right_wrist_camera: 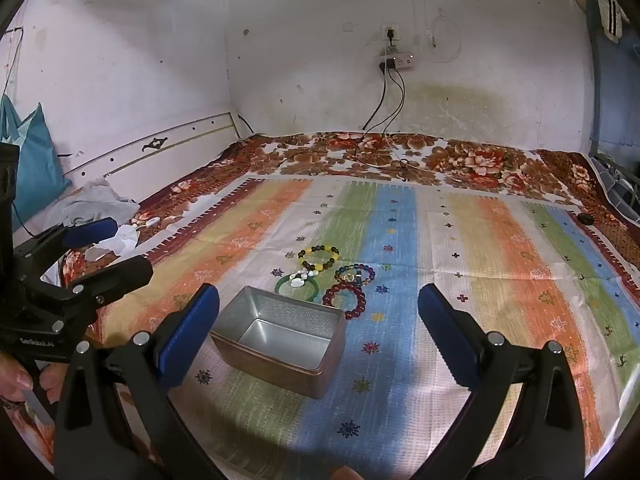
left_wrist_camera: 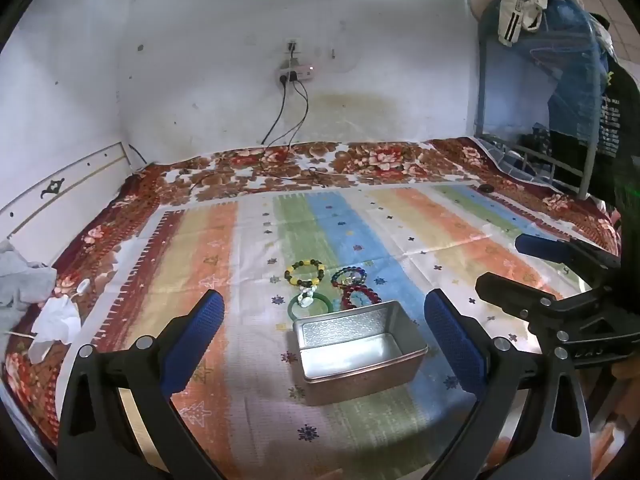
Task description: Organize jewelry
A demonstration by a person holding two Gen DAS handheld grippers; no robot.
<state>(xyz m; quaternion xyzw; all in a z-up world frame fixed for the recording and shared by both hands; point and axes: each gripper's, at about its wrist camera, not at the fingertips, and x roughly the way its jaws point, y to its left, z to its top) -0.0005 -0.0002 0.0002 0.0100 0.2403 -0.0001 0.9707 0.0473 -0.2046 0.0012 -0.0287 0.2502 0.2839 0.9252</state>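
**Bracelets lie just beyond the empty tin**

We hold the left gripper (left_wrist_camera: pixel 324 334) and right gripper (right_wrist_camera: pixel 318 326) with jaws wide, empty, above the near bed. The tin (left_wrist_camera: pixel 360 350) sits between them, long axis left to right. Four bracelets (left_wrist_camera: pixel 332 286) cluster at its far side. Neither gripper is clearly nearer.

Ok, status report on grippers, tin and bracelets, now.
Left gripper and right gripper open, empty. Tin empty, four bracelets behind it on cloth. Nothing blocking.
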